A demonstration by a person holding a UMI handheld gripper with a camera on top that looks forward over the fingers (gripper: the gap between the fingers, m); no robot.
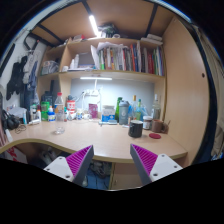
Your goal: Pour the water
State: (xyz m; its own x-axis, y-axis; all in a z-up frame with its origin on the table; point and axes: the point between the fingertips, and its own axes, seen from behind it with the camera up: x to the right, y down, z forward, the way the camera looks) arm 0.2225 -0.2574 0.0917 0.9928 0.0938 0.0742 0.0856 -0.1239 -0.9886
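Note:
My gripper (112, 162) is open, its two purple pads wide apart with nothing between them. It is held back from a light wooden desk (100, 140), whose front edge lies just beyond the fingertips. On the desk ahead and to the left stands a clear plastic bottle (59, 118). To the right of centre sits a dark cup (135, 128). More bottles (123, 110) stand in a row along the back of the desk.
A bookshelf (110, 60) full of books hangs above the desk, with a lit strip lamp (96, 79) under it. A wooden side panel (185, 90) closes the right. Clothes (18, 75) hang at the left. Cables lie in the gap under the desk.

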